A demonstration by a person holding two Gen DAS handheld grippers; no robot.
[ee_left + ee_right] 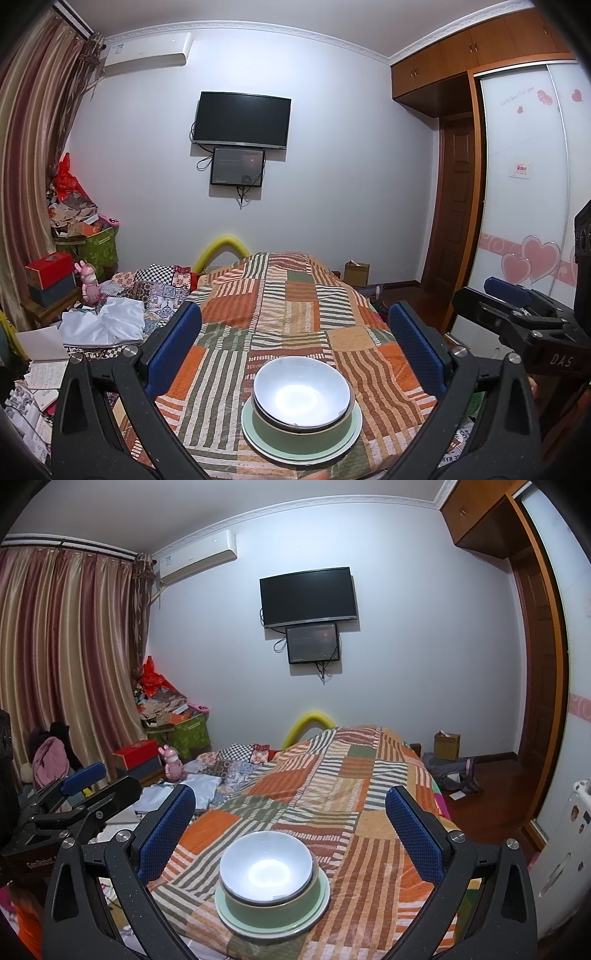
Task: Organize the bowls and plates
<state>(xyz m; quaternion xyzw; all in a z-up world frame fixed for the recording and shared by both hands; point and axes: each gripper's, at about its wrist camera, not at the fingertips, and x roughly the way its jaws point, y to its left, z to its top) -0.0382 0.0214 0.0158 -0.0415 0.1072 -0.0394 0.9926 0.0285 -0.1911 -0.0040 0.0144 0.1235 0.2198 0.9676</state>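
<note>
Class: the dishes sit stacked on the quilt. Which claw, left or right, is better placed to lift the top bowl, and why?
Marginally the right claw: both are open and empty, but the white bowl sits more centrally between its fingers. In the left claw view the bowl lies slightly right of centre.

We are looking at a glossy white bowl (301, 394), glazed and throwing back a bright glare at lower centre, nested in a smooth green bowl (306, 435) on a pale green plate (258, 441) with a soft sheen. The quilt (291, 314) under them is looking like matt, stitched cloth. Both grippers, left (295, 347) and right (291, 830), are showing matt black plastic arms, shiny metal rivets and blue pads (168, 834) with a rough dimpled texture. At upper right, the wardrobe (480, 40) is showing smooth varnished wood.
</note>
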